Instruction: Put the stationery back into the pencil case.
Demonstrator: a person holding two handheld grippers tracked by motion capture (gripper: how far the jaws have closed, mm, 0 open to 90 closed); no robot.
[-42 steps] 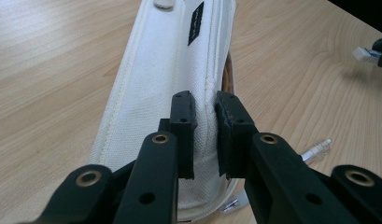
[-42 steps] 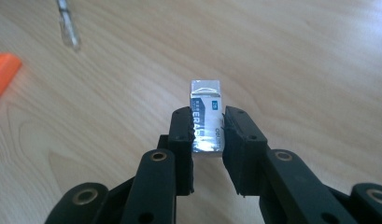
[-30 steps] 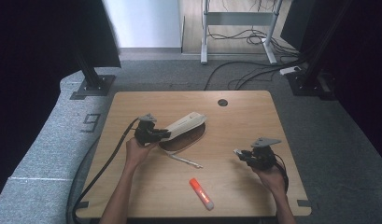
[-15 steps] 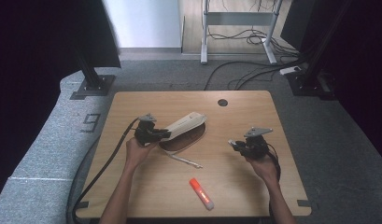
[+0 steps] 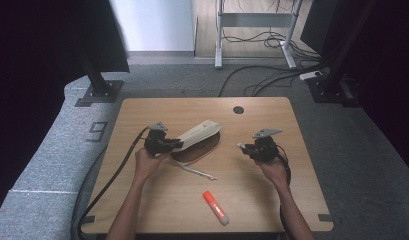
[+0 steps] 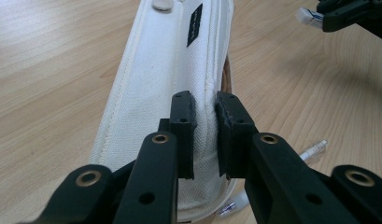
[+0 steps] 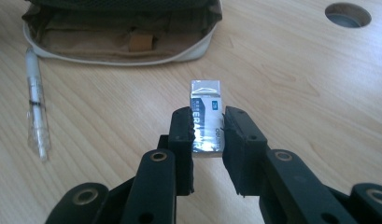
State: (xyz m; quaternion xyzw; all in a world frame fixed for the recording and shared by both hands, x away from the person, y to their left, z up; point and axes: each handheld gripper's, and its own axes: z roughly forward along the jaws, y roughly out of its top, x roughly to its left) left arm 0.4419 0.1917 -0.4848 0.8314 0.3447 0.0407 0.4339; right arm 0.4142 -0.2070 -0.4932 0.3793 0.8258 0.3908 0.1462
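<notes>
Right gripper view: right gripper (image 7: 207,140) jaws clamped on small eraser (image 7: 206,122), held near the open pencil case (image 7: 118,35); eraser probably light, slightly soft. Left gripper (image 6: 205,135) pinches case's soft fabric lid

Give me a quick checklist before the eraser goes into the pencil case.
1. Eraser held: ok, clamped between the right gripper jaws, clear of the table.
2. Lid held up: ok, the left gripper pinches its edge and the lid is raised.
3. Case open toward the eraser: ok, the brown inside shows in the right gripper view.
4. Path to the case: ok, bare wood between; the pen lies off to one side.
5. Room inside: cannot tell, only a strip of the inside shows.
6. Glue stick: ok, near the table's front edge, out of the way.
</notes>
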